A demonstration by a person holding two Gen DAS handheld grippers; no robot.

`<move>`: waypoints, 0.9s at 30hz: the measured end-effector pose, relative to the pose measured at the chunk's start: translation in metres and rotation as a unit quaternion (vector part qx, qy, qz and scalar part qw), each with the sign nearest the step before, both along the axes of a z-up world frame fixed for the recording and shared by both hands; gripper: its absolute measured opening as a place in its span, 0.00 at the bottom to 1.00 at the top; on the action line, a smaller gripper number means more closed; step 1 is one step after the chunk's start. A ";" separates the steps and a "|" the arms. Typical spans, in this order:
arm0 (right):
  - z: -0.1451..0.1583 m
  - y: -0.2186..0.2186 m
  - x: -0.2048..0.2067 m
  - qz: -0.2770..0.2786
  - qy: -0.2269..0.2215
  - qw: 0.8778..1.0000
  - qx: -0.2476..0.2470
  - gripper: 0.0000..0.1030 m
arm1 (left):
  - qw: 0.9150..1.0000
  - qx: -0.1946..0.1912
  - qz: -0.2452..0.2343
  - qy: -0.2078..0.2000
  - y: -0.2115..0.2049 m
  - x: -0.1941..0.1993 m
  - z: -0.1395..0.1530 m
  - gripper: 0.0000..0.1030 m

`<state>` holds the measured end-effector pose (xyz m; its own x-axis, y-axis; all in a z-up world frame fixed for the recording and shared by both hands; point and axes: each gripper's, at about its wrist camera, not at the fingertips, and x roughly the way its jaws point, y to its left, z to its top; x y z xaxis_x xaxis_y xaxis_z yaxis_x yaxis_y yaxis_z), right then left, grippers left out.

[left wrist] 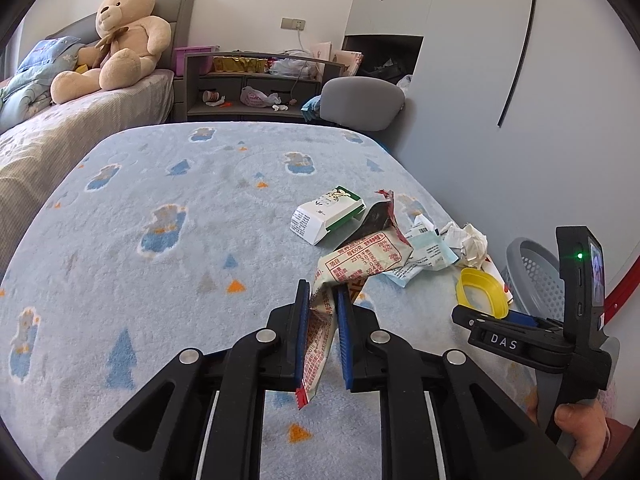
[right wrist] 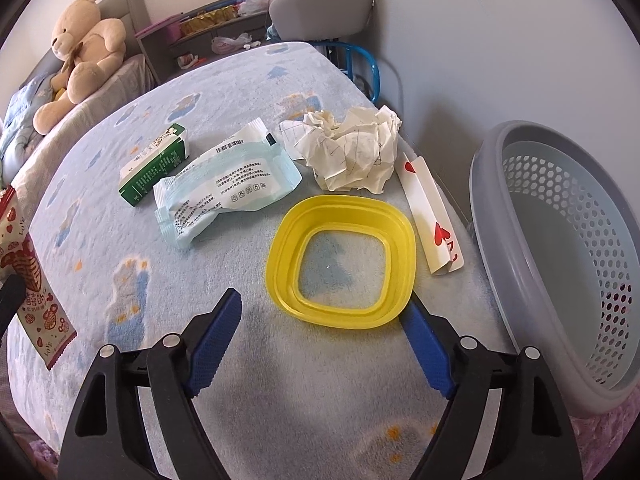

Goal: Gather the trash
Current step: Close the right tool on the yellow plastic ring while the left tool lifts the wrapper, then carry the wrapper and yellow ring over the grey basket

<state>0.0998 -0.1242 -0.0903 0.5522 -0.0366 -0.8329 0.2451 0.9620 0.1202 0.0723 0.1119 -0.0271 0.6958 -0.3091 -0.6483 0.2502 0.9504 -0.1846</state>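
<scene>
Left claw (left wrist: 323, 300) clamps the red-and-cream printed snack wrapper (left wrist: 348, 268), lifted off the blue fleece-covered worktop (left wrist: 160, 280). Right claw (right wrist: 324, 312) spread wide at the yellow plastic ring lid (right wrist: 340, 256). Grey perforated basket (right wrist: 560, 240) off the right edge looks empty; five pieces remain near that edge.

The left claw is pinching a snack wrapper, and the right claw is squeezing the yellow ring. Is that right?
Not quite. The left gripper does pinch the snack wrapper, but the right wrist view shows the right gripper wide open, with the yellow ring lying loose on the blanket.
</scene>
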 end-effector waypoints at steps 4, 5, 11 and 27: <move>0.000 0.003 0.007 -0.003 0.000 1.000 -0.008 0.77 | 1.000 0.000 0.000 0.000 0.000 0.000 0.000 0.13; 0.000 0.004 0.009 -0.004 0.000 1.000 -0.012 0.76 | 1.000 0.000 0.000 0.000 0.000 0.000 0.000 0.13; 0.002 0.011 0.019 0.003 -0.002 1.000 -0.028 0.64 | 1.000 -0.001 0.004 0.001 0.004 0.000 0.002 0.13; 0.018 0.035 -0.028 0.073 -0.023 0.997 -0.002 0.64 | 1.000 0.014 0.013 0.000 -0.006 -0.001 0.003 0.13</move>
